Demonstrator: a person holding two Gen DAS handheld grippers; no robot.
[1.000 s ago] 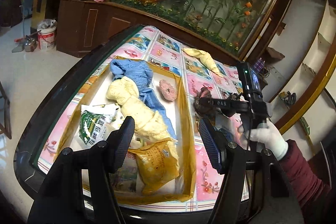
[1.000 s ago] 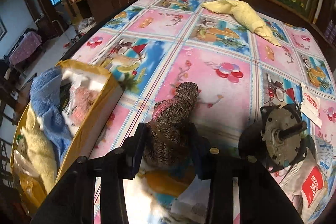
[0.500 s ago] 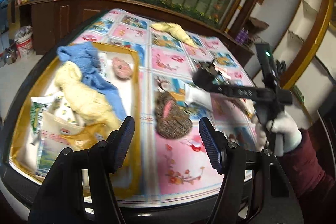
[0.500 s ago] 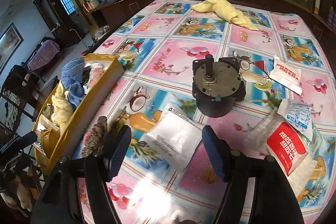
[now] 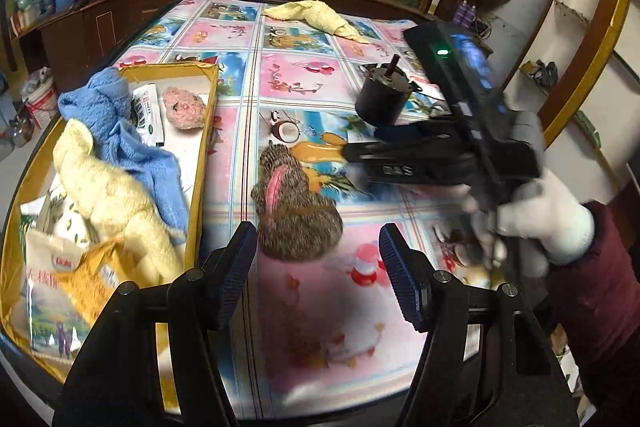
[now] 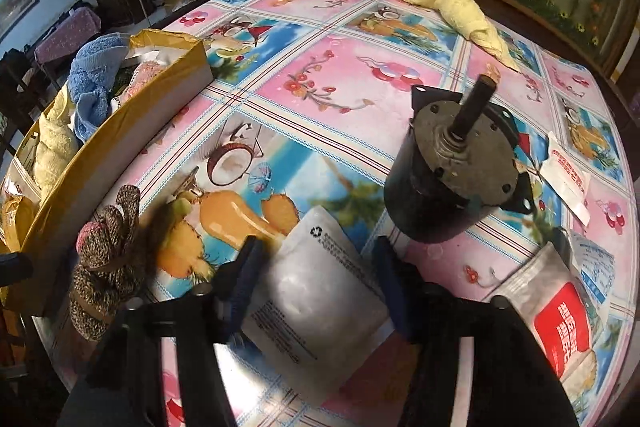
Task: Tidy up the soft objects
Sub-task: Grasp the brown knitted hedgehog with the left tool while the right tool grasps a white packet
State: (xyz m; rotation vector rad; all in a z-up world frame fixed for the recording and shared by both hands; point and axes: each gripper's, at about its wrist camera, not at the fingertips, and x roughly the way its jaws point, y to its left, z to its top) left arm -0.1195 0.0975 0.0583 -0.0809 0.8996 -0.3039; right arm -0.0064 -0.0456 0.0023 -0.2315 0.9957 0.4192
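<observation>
Right tool (image 6: pixel 314 269) closing on pouch (image 6: pixel 320 291) (glove (image 6: pixel 106 259) released)

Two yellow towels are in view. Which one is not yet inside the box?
The yellow towel at the far edge of the table; the other yellow towel lies in the box.

Right gripper (image 5: pixel 404 163): motion-blurred in left view.
White pouch (image 6: pixel 320 287): lower part hidden behind jaws.
Yellow box (image 5: pixel 200 147): cut off at left edge.
</observation>
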